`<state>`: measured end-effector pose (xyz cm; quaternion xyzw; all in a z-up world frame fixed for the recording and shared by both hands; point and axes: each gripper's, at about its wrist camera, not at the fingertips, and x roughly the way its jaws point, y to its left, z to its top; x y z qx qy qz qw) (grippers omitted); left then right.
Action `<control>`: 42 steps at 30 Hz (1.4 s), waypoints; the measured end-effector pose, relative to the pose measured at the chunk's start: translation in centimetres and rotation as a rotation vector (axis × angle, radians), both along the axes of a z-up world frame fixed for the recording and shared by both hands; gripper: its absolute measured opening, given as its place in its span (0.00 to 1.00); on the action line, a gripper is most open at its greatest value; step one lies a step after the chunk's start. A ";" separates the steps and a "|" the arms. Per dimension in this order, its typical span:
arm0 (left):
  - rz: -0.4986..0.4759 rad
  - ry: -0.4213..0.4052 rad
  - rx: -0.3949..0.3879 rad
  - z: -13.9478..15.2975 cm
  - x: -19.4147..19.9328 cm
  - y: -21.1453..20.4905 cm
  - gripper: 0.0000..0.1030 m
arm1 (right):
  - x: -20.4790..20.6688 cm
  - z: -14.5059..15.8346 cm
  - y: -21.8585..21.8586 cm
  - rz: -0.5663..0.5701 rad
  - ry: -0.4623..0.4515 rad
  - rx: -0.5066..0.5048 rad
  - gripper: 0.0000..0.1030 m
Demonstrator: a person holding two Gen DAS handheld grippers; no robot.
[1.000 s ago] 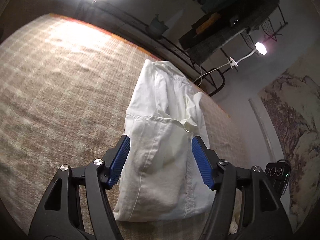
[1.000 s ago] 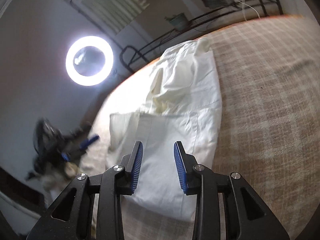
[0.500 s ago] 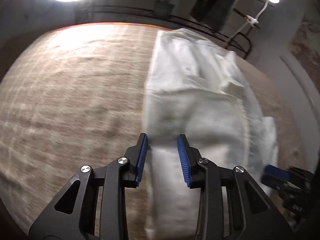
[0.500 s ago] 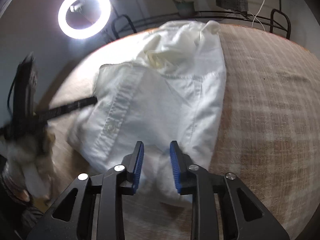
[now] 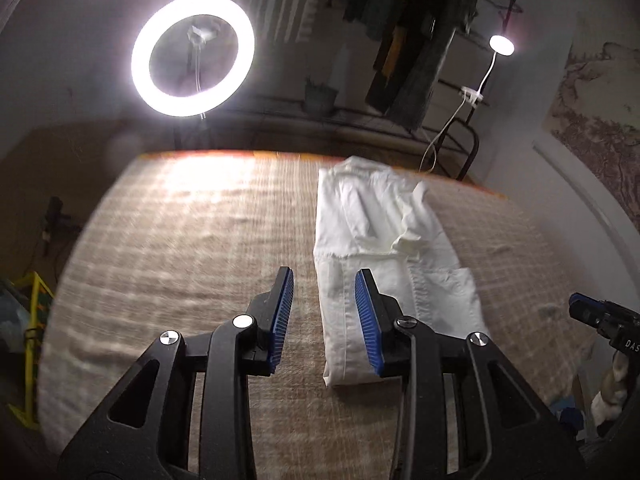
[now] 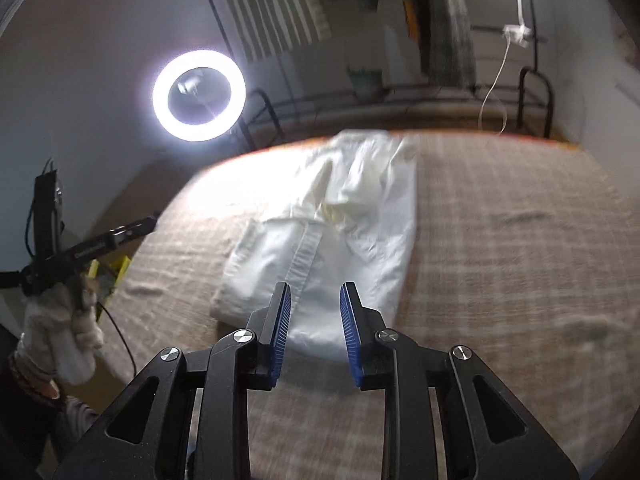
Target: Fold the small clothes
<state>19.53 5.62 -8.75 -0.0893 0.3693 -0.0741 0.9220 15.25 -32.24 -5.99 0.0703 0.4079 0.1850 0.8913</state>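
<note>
Both grippers hung empty: left gripper (image 5: 324, 316) part-open, right gripper (image 6: 314, 328) opening. Ahead of the fingers on the woven mat (image 5: 180, 240) lay the folded white shirt (image 5: 380, 248), lengthwise away, nearer the right's.

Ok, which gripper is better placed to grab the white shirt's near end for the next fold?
Right. The right gripper, jaws opening and empty, points at the middle of the white shirt's near end. The left gripper, also empty, is aimed at the shirt's long edge, half over bare mat.
</note>
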 end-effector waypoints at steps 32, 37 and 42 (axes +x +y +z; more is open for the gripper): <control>-0.244 0.105 -0.065 -2.0 19.2 -11.0 0.33 | 15.2 -2.7 -8.4 -0.080 0.074 0.140 0.44; -0.293 0.199 -0.100 -8.0 26.6 -14.3 0.33 | 22.2 -7.8 -8.7 -0.102 0.139 0.195 0.44; -0.348 0.260 -0.050 -12.6 31.1 -17.3 0.33 | 28.0 -12.7 -8.4 -0.106 0.208 0.245 0.42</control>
